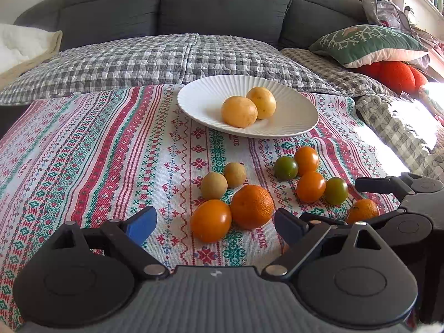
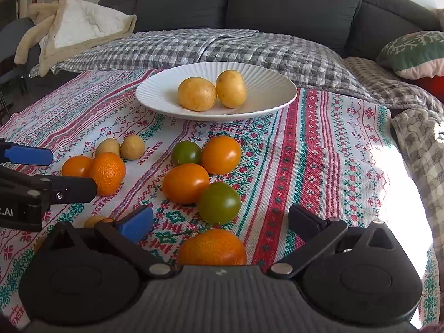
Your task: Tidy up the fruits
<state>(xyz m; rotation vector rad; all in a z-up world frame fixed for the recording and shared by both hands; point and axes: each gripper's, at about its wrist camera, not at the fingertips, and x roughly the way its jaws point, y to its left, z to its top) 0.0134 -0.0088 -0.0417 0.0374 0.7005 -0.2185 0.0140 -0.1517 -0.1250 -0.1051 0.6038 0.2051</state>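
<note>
A white ribbed plate holds two yellow fruits. Loose on the patterned cloth lie orange tomatoes, green tomatoes, two small tan fruits and mandarins. My left gripper is open just short of an orange tomato and a mandarin, touching neither. My right gripper is open wide, and a second mandarin lies between its fingers near the base, with the pads clear of it.
The embroidered tablecloth covers a low table in front of a grey sofa with a checked quilt. A green cushion and a cream blanket lie at the sides. The left gripper shows in the right wrist view.
</note>
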